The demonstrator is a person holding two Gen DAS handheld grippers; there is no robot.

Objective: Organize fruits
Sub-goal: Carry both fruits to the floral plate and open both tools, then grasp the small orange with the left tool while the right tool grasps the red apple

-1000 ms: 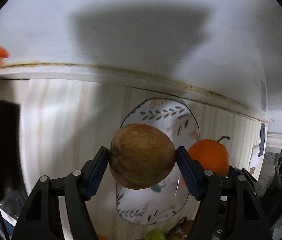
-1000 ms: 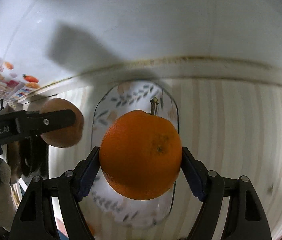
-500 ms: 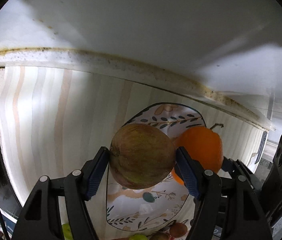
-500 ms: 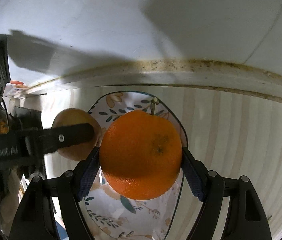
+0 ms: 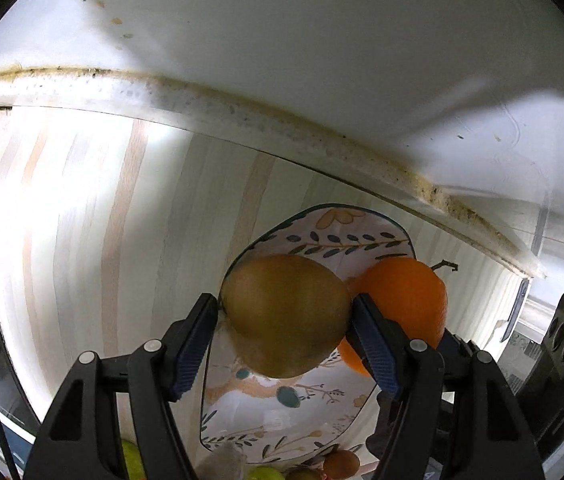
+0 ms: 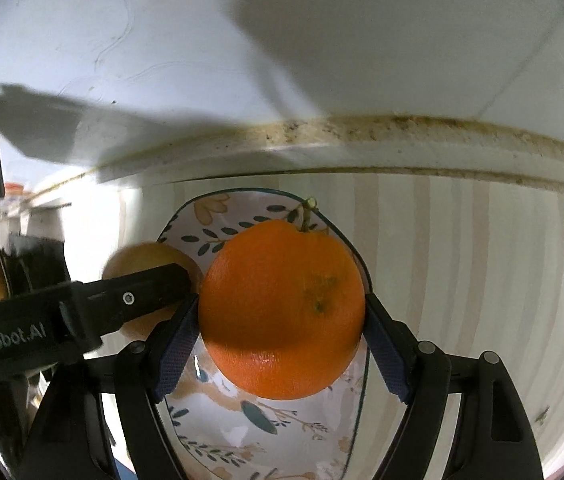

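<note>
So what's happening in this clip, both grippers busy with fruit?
Yes. A person is working two handheld grippers, each clamped on one fruit. The left gripper holds a brownish-green apple, and the right gripper holds an orange with a short stem. Both fruits hang side by side over a leaf-patterned plate on the striped countertop near the wall. Neither fruit has been let go yet, and I cannot tell whether either touches the plate. A few more small fruits show at the bottom edge of the left view.

- The apple hides the middle of the floral plate.
- Small fruits at the bottom edge are cut off and too blurred to name.
- The orange covers the centre of the plate; the left gripper's finger hides much of the apple.
</note>
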